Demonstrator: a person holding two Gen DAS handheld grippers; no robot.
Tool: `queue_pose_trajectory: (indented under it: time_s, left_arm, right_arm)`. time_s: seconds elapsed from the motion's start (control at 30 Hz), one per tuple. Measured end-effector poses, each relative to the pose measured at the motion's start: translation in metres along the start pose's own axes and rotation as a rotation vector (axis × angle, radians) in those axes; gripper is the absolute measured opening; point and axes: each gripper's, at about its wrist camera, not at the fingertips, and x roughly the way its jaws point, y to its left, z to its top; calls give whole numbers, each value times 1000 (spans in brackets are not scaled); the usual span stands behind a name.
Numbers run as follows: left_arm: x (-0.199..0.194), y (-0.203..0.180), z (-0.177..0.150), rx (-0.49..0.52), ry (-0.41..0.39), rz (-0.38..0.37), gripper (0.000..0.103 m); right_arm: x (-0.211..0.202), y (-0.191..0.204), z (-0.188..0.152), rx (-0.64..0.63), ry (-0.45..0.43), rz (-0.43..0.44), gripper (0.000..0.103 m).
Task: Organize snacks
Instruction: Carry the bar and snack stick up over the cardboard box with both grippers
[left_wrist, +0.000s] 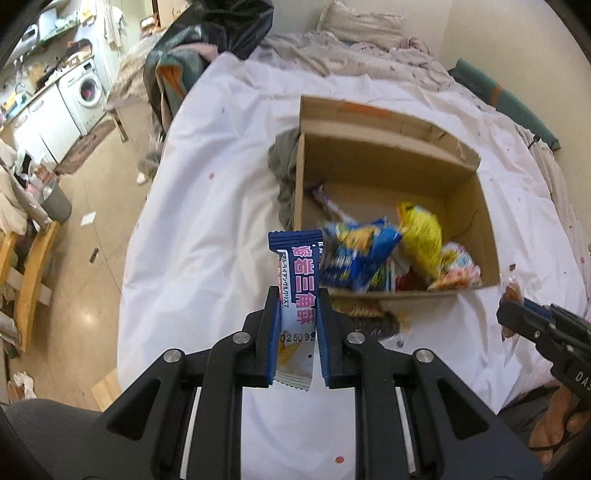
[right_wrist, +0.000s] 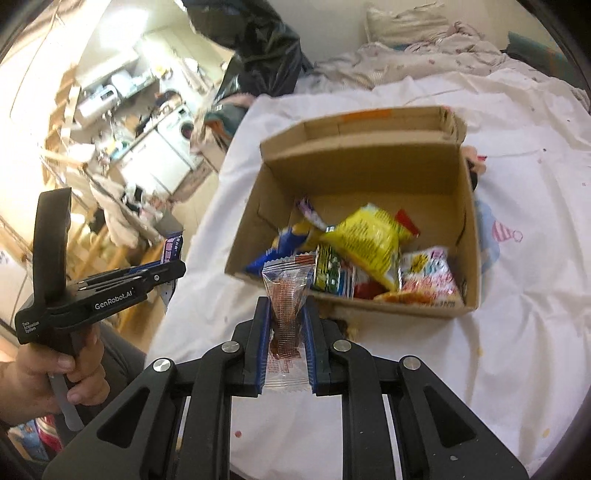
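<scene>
My left gripper (left_wrist: 297, 295) is shut on a blue-and-white snack packet (left_wrist: 297, 266) with pink characters, held upright above the bed. An open cardboard box (left_wrist: 388, 155) stands beyond it, holding several snacks, among them a yellow bag (left_wrist: 421, 236) and a blue bag (left_wrist: 362, 254). My right gripper (right_wrist: 286, 301) is shut on a clear wrapper with a brown snack (right_wrist: 286, 291), just in front of the box (right_wrist: 354, 162). The left gripper (right_wrist: 177, 267) shows at the left of the right wrist view, level with the box's near corner. A dark packet (left_wrist: 369, 314) lies on the sheet before the box.
The box rests on a bed with a white sheet (left_wrist: 221, 221). A grey cloth (left_wrist: 284, 166) lies against the box's left side. A rumpled blanket (left_wrist: 351, 55) and pillow fill the far end. The floor, a washing machine (left_wrist: 86, 92) and a wooden chair (left_wrist: 33, 266) are off to the left.
</scene>
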Motion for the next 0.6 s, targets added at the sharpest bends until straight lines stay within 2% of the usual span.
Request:
queue_pose_trajectory:
  time_s: [0.3, 0.47, 0.6]
  left_arm:
    - [-8, -28, 35, 24, -55, -8, 15]
    - [-1, -36, 49, 42, -72, -11, 15]
    - [13, -38, 55, 53, -58, -25, 15]
  right_arm:
    - [-26, -36, 13, 143, -127, -12, 18]
    - [-18, -68, 31, 218, -116, -62, 18]
    - [-7, -82, 44, 260, -108, -60, 18]
